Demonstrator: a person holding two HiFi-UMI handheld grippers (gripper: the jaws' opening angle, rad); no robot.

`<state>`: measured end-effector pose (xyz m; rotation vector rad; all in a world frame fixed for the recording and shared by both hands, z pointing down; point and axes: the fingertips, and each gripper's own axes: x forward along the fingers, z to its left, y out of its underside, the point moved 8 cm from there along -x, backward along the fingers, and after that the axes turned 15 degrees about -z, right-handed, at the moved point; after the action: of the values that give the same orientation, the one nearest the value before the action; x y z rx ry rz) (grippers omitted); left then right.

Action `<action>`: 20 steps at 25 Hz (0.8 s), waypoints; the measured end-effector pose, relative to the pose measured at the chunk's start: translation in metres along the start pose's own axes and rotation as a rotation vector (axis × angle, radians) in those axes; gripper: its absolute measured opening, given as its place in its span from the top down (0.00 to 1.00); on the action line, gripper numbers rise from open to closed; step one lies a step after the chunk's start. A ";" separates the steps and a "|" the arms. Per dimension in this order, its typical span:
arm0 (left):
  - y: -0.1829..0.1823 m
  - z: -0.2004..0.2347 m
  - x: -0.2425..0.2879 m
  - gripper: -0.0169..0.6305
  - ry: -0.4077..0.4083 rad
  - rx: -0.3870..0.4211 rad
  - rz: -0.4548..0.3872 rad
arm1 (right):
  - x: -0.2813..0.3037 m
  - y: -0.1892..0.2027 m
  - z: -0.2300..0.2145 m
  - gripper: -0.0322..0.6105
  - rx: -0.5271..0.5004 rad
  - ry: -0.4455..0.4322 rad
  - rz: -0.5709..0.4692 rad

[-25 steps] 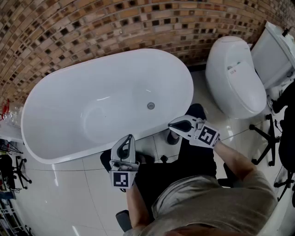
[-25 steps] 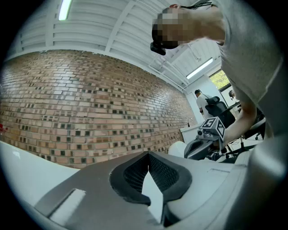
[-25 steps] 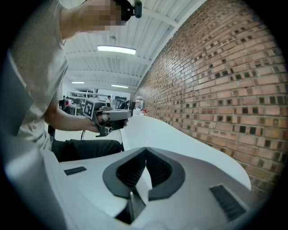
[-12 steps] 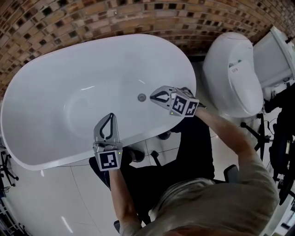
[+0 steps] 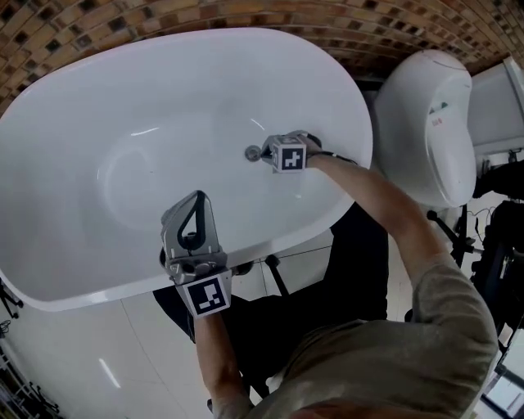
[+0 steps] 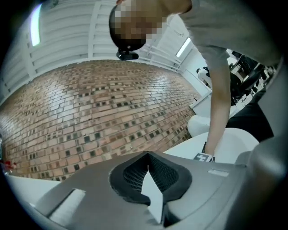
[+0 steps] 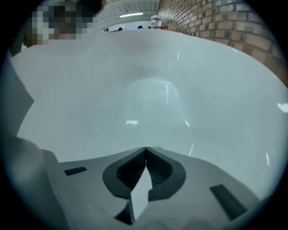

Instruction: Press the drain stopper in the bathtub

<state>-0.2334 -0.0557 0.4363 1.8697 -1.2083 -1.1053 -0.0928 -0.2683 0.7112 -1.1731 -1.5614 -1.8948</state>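
The white bathtub (image 5: 123, 106) fills the upper left of the head view. Its small round metal drain stopper (image 5: 252, 152) sits on the tub floor toward the right end. My right gripper (image 5: 264, 152) reaches into the tub, jaws shut, with its tip right beside the stopper; whether they touch I cannot tell. In the right gripper view the right gripper (image 7: 145, 149) is shut, only the tub's inner surface (image 7: 148, 90) lies ahead, and the stopper is hidden. My left gripper (image 5: 196, 198) hovers shut and empty over the tub's near side. In the left gripper view the left gripper (image 6: 147, 153) points at the brick wall (image 6: 90, 108).
A white toilet (image 5: 426, 123) stands right of the tub. A brick wall (image 5: 246, 12) runs behind the tub. Black stands and chair legs (image 5: 491, 237) crowd the far right. The person's legs sit against the tub's near rim (image 5: 311, 225) on glossy tile floor (image 5: 98, 360).
My right gripper has moved from outside the tub's near rim down into the tub to the drain stopper. The left gripper has risen over the near rim.
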 end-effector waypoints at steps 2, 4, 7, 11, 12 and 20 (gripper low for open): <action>0.000 -0.005 0.003 0.97 0.032 0.026 0.015 | 0.023 0.016 -0.014 0.95 -0.002 -0.008 0.067; 0.004 -0.008 0.004 0.97 0.048 0.032 0.035 | 0.047 0.030 -0.025 0.95 0.014 -0.004 0.089; 0.011 -0.006 0.005 0.97 0.047 0.010 0.074 | 0.077 0.049 -0.033 0.95 0.045 0.002 0.069; 0.014 -0.004 0.005 0.97 0.039 -0.001 0.102 | 0.108 0.068 -0.034 0.95 0.035 -0.004 0.067; 0.014 -0.005 0.005 0.97 0.042 -0.001 0.103 | 0.114 0.073 -0.034 0.95 0.021 -0.008 0.078; 0.018 -0.006 0.008 0.97 0.047 -0.016 0.117 | 0.162 0.095 -0.045 0.95 -0.020 0.046 0.130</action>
<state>-0.2329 -0.0698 0.4520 1.7796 -1.2616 -1.0000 -0.1268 -0.3067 0.8973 -1.2002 -1.4096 -1.8444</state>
